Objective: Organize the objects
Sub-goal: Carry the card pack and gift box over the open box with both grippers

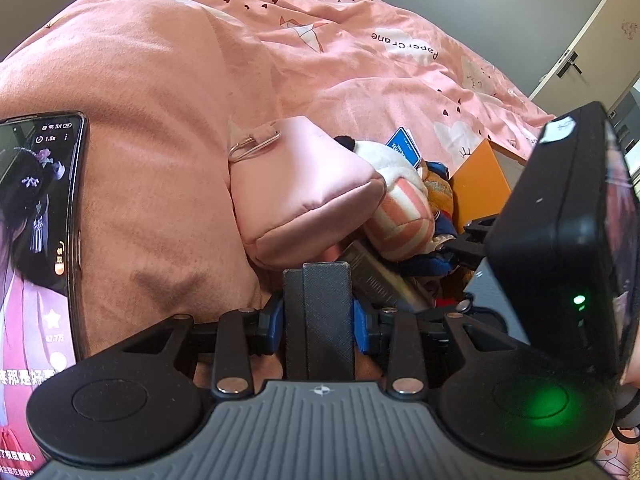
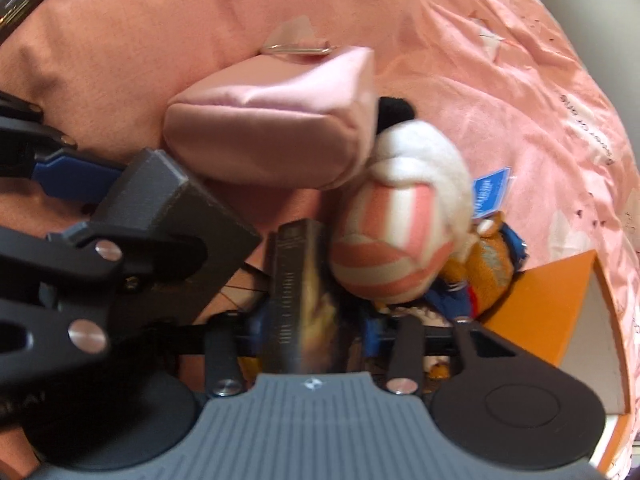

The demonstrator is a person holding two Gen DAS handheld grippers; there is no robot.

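A pink padded pouch (image 1: 304, 184) with a metal ring lies on the pink bed, against a white plush toy with pink stripes (image 1: 400, 208). My left gripper (image 1: 319, 280) is shut and empty just in front of the pouch. In the right wrist view my right gripper (image 2: 306, 264) is shut on a dark book (image 2: 304, 296), held upright below the pouch (image 2: 272, 132) and beside the striped plush (image 2: 396, 240). The left gripper's body (image 2: 132, 216) shows at the left of that view.
An orange box (image 1: 480, 188) (image 2: 548, 304) stands right of the toys, with an orange-and-blue plush (image 2: 484, 272) and a blue card (image 1: 404, 148) by it. A phone with a lit screen (image 1: 36, 240) stands at far left. The pink duvet (image 1: 320, 48) covers the bed.
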